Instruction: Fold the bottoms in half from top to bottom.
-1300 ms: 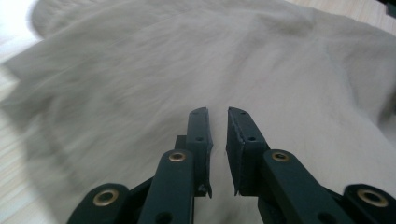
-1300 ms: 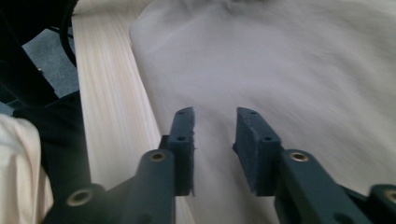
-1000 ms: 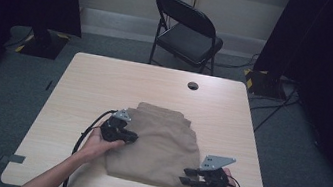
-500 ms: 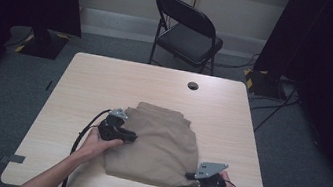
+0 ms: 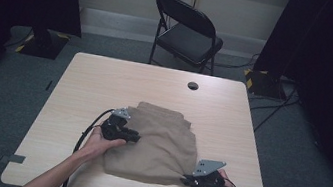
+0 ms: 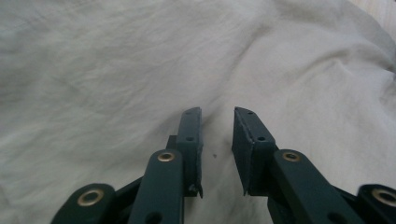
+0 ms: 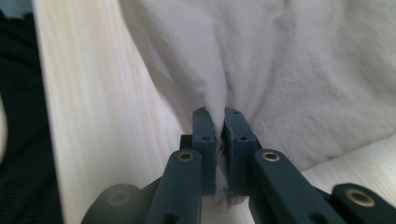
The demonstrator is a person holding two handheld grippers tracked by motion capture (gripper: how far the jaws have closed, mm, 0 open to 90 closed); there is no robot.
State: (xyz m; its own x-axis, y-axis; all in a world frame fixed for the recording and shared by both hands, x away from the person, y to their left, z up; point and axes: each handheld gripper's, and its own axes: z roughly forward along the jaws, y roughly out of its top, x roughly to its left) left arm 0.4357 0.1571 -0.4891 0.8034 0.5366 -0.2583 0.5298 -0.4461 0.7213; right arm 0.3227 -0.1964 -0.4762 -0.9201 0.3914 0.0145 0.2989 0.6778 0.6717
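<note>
Jaws of your right gripper [image 7: 219, 122] have just been closing, and now they pinch a fold of the cloth [image 5: 156, 145] between the pads, at its near right corner. Jaws of your left gripper [image 6: 217, 122] have just been opening a little; they stand apart with a narrow gap, and no fabric is between them. The cloth only lies under and ahead of them.

For this step, I judge that you should keep the right grip firm and take hold of the near left part before you lift anything. Lower the left jaws so that a ridge of fabric rises into the gap, then close. Pinch all layers together, otherwise only the top layer may come up and the fold may open. Move both hands at the same pace, so the cloth does not skew.

From above, the cloth is tan and folded to a rough rectangle. It lies on the table [image 5: 105, 84] between your two grippers, and its far edge looks uneven. Soft wrinkles run out from the right jaws, where the fabric is drawn tight. Before the left jaws it is looser, with broad shallow creases.
</note>
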